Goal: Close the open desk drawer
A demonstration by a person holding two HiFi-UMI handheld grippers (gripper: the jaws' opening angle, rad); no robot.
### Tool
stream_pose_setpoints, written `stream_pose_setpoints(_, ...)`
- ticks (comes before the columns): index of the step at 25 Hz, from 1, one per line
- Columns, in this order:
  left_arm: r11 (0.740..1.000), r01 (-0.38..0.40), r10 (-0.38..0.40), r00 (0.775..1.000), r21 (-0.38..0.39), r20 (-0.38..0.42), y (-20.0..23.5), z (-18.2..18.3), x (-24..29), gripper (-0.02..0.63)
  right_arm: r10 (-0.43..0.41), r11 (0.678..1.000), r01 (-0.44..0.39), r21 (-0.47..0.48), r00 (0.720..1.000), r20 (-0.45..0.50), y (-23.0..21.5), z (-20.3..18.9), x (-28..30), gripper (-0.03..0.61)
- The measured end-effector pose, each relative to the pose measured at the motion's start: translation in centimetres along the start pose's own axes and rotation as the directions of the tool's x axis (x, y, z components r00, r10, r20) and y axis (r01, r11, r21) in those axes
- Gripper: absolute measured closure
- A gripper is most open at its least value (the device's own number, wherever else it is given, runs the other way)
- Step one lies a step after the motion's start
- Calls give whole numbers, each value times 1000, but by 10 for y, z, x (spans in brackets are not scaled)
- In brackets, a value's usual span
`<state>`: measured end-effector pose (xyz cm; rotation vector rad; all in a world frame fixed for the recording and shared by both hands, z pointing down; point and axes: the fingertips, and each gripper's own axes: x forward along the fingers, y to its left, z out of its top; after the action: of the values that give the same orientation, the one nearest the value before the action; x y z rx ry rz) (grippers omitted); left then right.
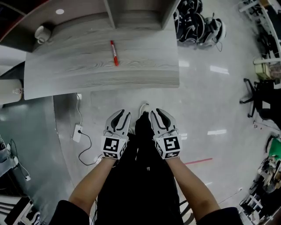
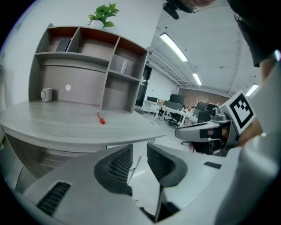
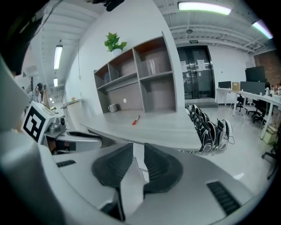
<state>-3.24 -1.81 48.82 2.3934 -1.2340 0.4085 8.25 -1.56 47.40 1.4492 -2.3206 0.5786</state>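
No readable words or numbers, notices (image 3: 200, 64) on the glass doors (image 3: 193, 83) too small to read

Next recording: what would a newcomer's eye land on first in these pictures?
First, the two white-and-black handheld grippers side by side low in the head view: the left gripper and the right gripper, each with jaws apart and nothing between them. Ahead lies a curved grey wood-grain desk with a lone red marker pen near its middle. A white mug sits at its far left, beside the grey shelf unit.
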Motion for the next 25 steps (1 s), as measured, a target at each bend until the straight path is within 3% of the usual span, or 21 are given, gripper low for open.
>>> stream_pose_setpoints(7, 999, 41, -44, 994, 27, 99, -38, 74, -49, 502, -43, 999, 41, 20, 992, 115, 25, 79, -59, 488)
stream_pose_setpoints(14, 1000, 10, -15, 984, 30, 179, -38, 134, -106, 502, 9, 1000, -10, 4, 980, 200, 70, 142, -96, 488)
stream_pose_setpoints(18, 998, 20, -33, 976, 63, 216, -45, 163, -127, 502, 41, 998, -27, -59, 968, 249, 97, 181, -109, 488)
stream_pose_setpoints(25, 999, 19, -30, 957, 40, 289, -47, 191, -158, 525, 120, 991, -102, -89, 966, 228, 123, 200, -110, 506)
